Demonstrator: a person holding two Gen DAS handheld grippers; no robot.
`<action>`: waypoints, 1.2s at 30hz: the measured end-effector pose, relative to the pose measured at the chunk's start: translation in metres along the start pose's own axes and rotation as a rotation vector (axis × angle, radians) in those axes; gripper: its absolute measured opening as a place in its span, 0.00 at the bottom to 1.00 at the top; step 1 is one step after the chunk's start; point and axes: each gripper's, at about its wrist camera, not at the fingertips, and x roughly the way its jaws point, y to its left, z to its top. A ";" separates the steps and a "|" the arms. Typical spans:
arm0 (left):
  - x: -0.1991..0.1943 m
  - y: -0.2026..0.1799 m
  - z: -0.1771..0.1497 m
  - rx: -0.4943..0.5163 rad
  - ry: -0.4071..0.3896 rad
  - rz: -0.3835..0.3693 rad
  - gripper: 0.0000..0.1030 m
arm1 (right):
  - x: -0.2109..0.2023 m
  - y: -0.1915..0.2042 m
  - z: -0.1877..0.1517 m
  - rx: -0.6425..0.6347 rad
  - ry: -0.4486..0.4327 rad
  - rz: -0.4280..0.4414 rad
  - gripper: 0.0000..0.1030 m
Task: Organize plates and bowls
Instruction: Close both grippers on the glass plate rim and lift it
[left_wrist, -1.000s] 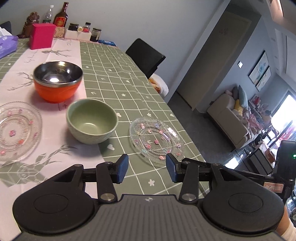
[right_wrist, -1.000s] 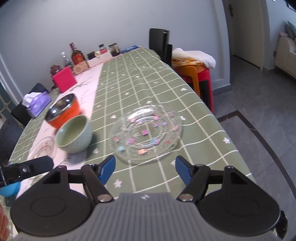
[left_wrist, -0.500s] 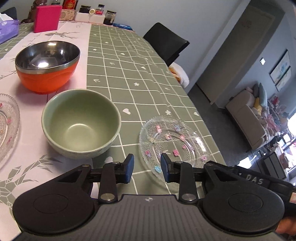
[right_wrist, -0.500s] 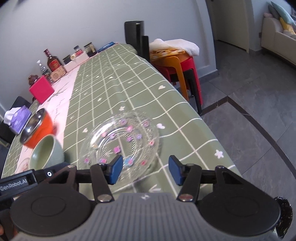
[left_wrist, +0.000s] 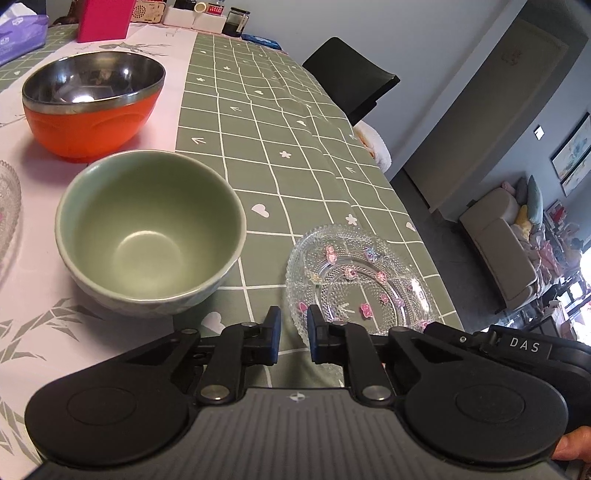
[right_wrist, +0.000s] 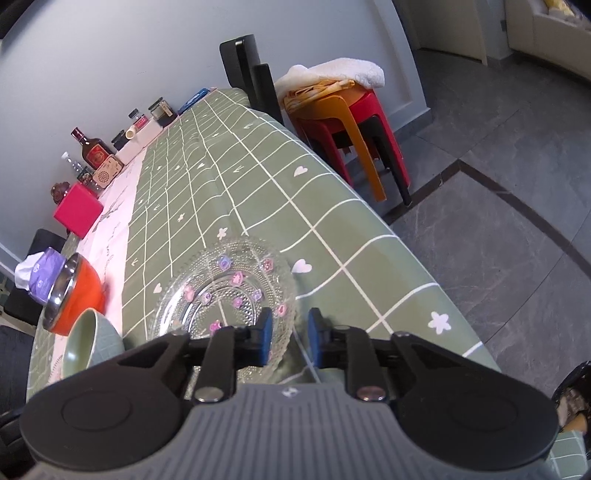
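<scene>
Now both tilt downward, left gripper (left_wrist: 293, 334) shut, right gripper (right_wrist: 290, 338) closing, at the glass plate's (left_wrist: 360, 280) near rim.

glass plate (left_wrist: 364, 284): clear, beaded, glossy | green bowl (left_wrist: 149, 232): ceramic-looking, smooth satin glaze | orange bowl (left_wrist: 92, 103): polished metal lining, glossy shell | counter (left_wrist: 295, 155): covered in smooth checked cloth | tongs (left_wrist: 293, 334): matt black plastic

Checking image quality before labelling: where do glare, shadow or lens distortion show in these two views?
Left wrist view: bright glare spot inside the steel-lined orange bowl, soft shadow under the green bowl, blown-out window at far right. Right wrist view: fisheye bends the table edge into a curve; glass plate stays sharp.
</scene>
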 end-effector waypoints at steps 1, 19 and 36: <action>0.002 -0.002 0.000 0.000 -0.001 -0.005 0.10 | 0.000 0.000 0.000 0.008 0.005 0.012 0.10; -0.048 0.005 -0.028 0.012 0.065 0.076 0.07 | -0.028 0.026 -0.037 -0.113 0.142 -0.042 0.07; -0.033 0.019 -0.022 -0.050 0.001 -0.003 0.29 | -0.021 0.023 -0.025 -0.082 0.124 0.045 0.49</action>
